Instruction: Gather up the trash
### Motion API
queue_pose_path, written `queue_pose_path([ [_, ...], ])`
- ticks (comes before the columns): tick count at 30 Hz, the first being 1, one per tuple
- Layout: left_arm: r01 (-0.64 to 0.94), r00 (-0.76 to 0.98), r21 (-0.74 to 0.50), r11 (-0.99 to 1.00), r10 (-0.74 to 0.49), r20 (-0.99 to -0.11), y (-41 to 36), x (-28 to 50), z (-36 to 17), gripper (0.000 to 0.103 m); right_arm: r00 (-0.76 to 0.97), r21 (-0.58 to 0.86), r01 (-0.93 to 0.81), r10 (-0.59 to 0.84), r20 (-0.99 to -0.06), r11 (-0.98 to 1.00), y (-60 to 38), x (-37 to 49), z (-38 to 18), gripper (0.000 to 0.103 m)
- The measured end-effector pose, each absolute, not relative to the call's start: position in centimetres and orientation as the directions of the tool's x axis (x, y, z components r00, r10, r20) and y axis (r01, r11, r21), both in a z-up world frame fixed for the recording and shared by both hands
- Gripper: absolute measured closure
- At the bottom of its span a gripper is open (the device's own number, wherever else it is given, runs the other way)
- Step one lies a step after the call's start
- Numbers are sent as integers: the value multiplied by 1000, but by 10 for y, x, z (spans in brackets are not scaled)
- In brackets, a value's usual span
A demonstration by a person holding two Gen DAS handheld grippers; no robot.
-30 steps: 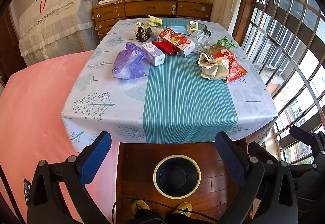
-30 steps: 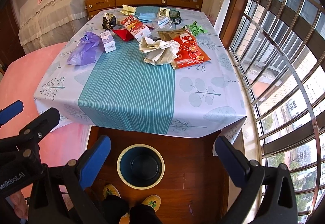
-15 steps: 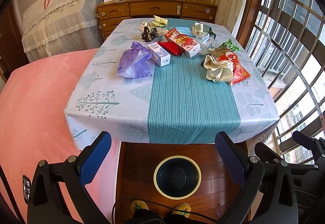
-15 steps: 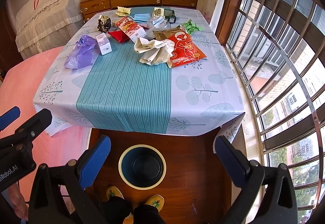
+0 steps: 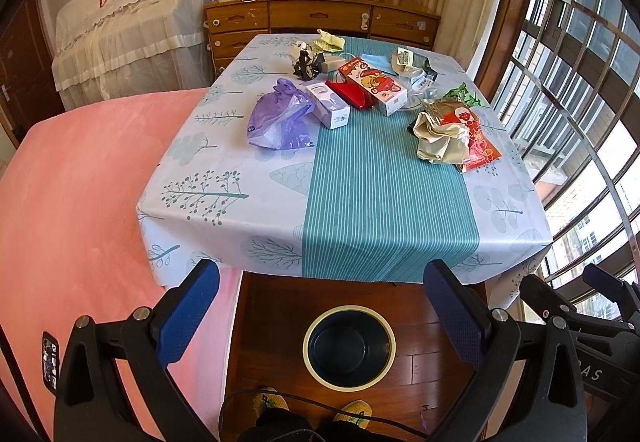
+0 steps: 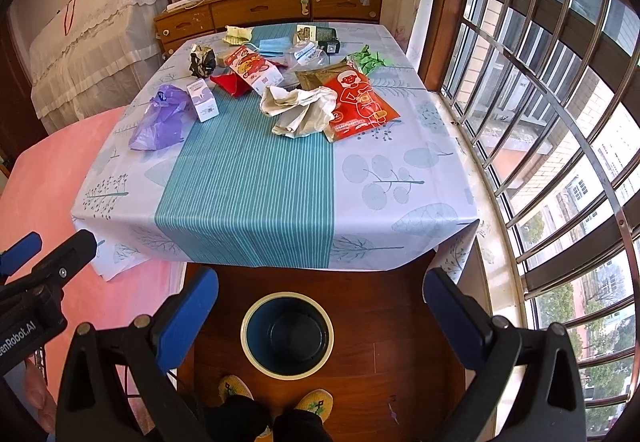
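Trash lies scattered over the far half of the leaf-printed tablecloth with the teal striped runner [image 5: 384, 185]: a crumpled purple plastic bag [image 5: 278, 115], a small white carton [image 5: 329, 104] touching it, a red-and-white printed box [image 5: 372, 85], a wad of beige crumpled paper [image 6: 300, 109] and a flat red printed pouch [image 6: 358, 103] beside that wad. Nothing has gone into the round dark bin with the cream rim [image 5: 349, 346], which stands on the wooden floor below the cloth's near edge, by your yellow slippers [image 6: 316, 404].

Your left gripper [image 5: 320, 316] and right gripper [image 6: 320, 316] both hang over the bin, blue pads spread wide, holding nothing.

Watch the reach: every piece sits well beyond the cloth's near edge, so you must lean in. The purple bag is limp and may slip from a shallow pinch. The red pouch lies flat, so your fingers could snag the cloth and drag neighbouring pieces along.
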State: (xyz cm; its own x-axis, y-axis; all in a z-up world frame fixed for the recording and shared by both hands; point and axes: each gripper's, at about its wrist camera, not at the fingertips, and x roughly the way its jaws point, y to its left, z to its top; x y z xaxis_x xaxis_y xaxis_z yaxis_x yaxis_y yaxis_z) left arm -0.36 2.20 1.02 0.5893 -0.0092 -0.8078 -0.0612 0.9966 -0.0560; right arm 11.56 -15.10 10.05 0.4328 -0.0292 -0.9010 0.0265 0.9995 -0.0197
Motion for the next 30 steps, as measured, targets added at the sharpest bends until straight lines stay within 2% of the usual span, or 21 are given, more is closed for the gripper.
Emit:
queue_pose_path([
  [20, -93, 614, -21, 995, 41, -788, 26, 1, 39, 2, 525, 27, -36, 42, -850, 999, -142, 131, 125, 0],
  [30, -50, 613, 2, 999, 32, -789, 39, 50, 40, 2, 534, 40, 25, 21, -845, 999, -132, 176, 120, 0],
])
